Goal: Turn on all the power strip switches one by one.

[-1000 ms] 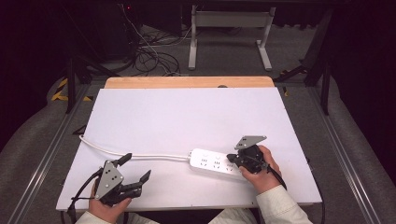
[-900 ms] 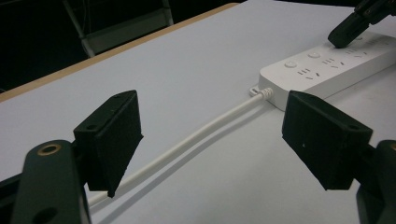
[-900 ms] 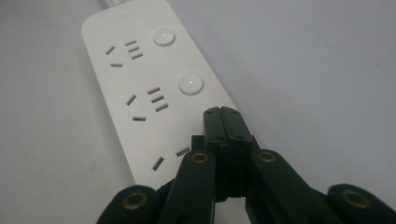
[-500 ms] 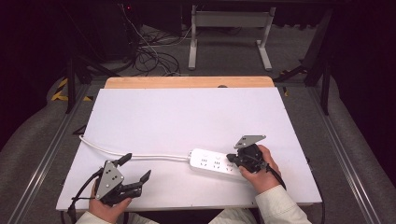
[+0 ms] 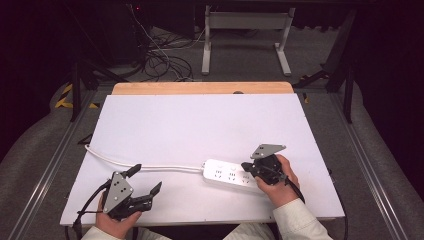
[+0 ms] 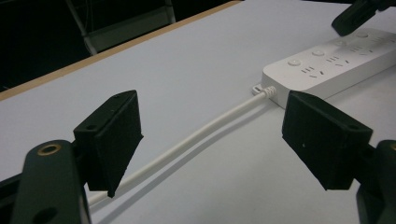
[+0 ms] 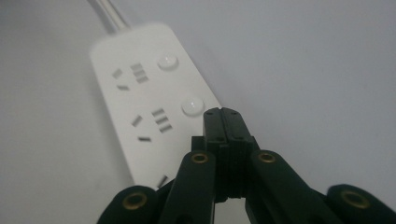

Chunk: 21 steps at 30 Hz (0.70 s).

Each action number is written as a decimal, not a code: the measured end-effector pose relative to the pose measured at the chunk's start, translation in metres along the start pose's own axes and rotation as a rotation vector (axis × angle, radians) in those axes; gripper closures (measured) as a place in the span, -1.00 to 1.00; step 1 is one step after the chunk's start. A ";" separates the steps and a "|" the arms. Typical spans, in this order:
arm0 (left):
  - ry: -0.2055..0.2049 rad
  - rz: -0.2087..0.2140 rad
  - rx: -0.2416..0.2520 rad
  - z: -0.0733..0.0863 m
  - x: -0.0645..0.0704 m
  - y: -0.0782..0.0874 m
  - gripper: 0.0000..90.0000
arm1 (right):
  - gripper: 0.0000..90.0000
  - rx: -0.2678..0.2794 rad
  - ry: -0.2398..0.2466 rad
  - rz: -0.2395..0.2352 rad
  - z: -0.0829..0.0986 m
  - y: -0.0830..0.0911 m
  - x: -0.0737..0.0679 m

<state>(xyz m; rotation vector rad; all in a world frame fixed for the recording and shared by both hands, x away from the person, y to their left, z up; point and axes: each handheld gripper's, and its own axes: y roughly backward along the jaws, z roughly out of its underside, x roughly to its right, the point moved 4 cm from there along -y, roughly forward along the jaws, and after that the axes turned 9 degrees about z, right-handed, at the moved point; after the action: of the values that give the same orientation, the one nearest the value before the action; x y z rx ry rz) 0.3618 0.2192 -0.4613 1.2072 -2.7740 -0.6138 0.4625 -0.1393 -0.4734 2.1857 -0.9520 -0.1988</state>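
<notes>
A white power strip (image 5: 227, 175) lies on the white table (image 5: 200, 125) toward the front right, with round buttons beside its sockets (image 7: 154, 102). Its white cable (image 5: 145, 166) runs left across the table. My right gripper (image 5: 248, 168) is shut, jaws pressed together with nothing between them, its tip (image 7: 222, 114) right over the strip's near end beside a button. My left gripper (image 5: 145, 182) is open at the front left, jaws wide apart (image 6: 210, 135). The cable (image 6: 187, 144) runs under the gap, not touched. The strip (image 6: 327, 65) lies ahead of it.
A wooden strip (image 5: 202, 88) borders the table's far edge. Beyond it stand a metal stand (image 5: 245, 30) and loose cables (image 5: 160, 55) on the floor. Metal rails (image 5: 45, 175) run along both sides of the table.
</notes>
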 end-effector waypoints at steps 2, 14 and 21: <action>0.002 0.000 -0.002 0.000 0.000 0.000 -0.55 | 1.00 0.066 -0.014 -0.010 -0.006 0.012 0.001; 0.000 0.001 0.002 0.000 0.000 0.000 -0.55 | 1.00 0.152 0.023 -0.022 -0.015 0.032 -0.003; 0.004 0.003 0.005 0.000 0.001 0.000 -0.55 | 1.00 0.164 0.033 -0.003 -0.015 0.036 -0.002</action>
<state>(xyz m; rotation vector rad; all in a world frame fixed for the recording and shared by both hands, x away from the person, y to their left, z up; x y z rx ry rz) 0.3613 0.2190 -0.4610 1.2030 -2.7753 -0.6038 0.4469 -0.1459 -0.4385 2.3325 -0.9760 -0.0881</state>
